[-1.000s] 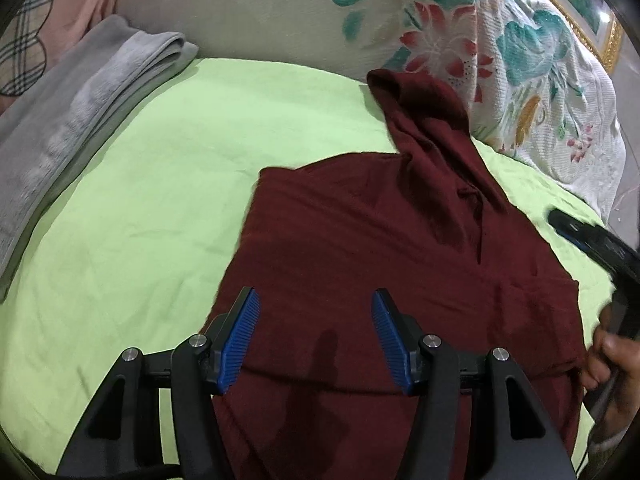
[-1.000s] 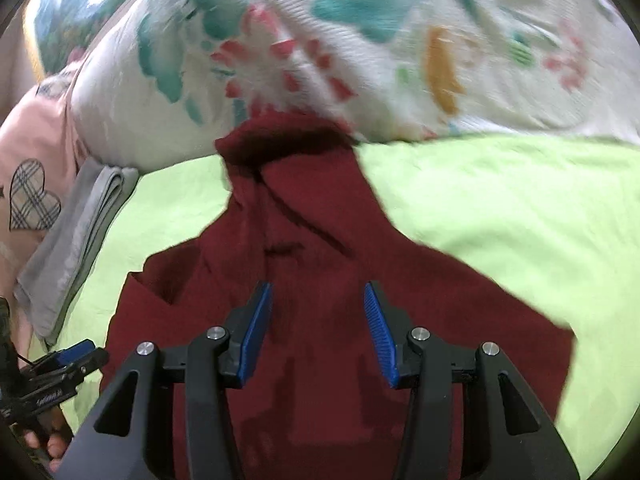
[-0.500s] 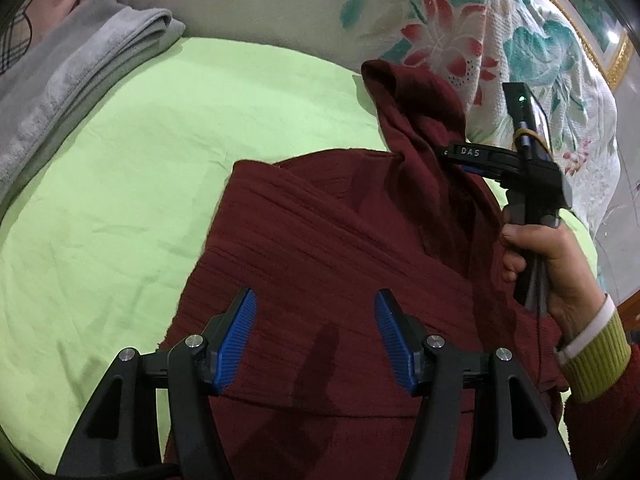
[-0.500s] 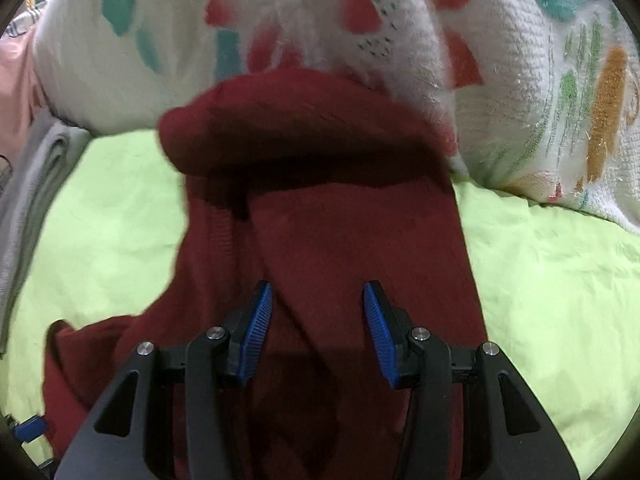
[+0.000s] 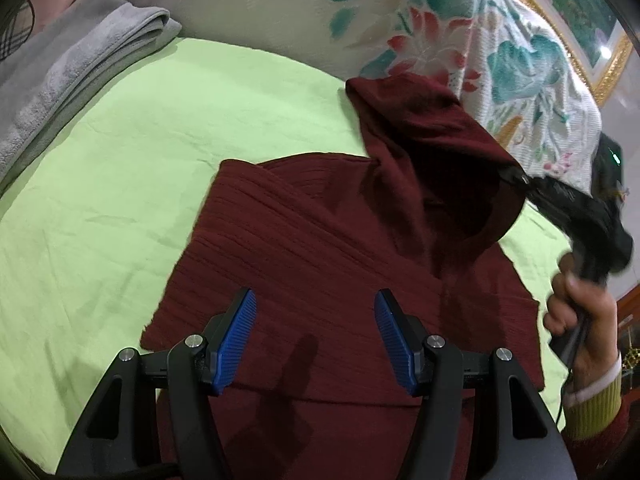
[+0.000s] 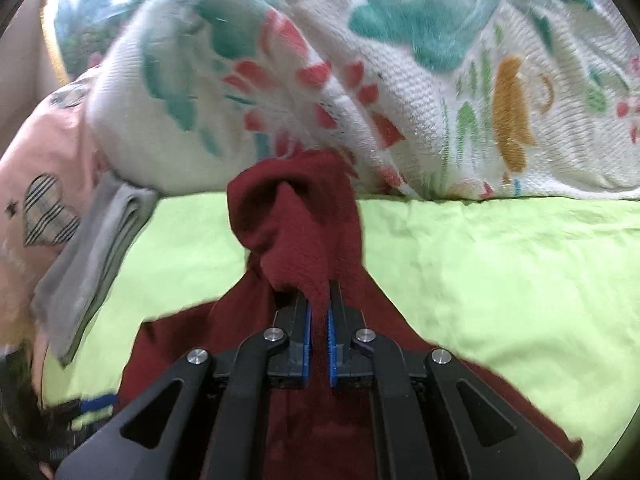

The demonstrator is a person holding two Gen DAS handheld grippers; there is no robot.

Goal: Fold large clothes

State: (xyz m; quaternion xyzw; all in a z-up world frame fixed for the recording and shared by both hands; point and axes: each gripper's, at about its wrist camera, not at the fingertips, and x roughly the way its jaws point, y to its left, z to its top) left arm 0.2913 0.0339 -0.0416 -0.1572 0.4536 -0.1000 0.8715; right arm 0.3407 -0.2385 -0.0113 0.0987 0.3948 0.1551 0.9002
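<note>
While your right tongs [image 6: 318, 334] are pinched on the hood [image 6: 304, 220] of the maroon hoodie [image 5: 320, 248], lifting it off the body, your left tongs [image 5: 314, 334] are spread wide above the hoodie's lower body, gripping nothing. The hoodie lies flat on the green bed sheet [image 5: 120, 160], its hood end nearest the floral blanket [image 5: 460, 48]. Left of the hoodie, a folded grey towel [image 5: 76, 68] rests along the sheet's edge, beside a pink cloth [image 6: 44, 168].
</note>
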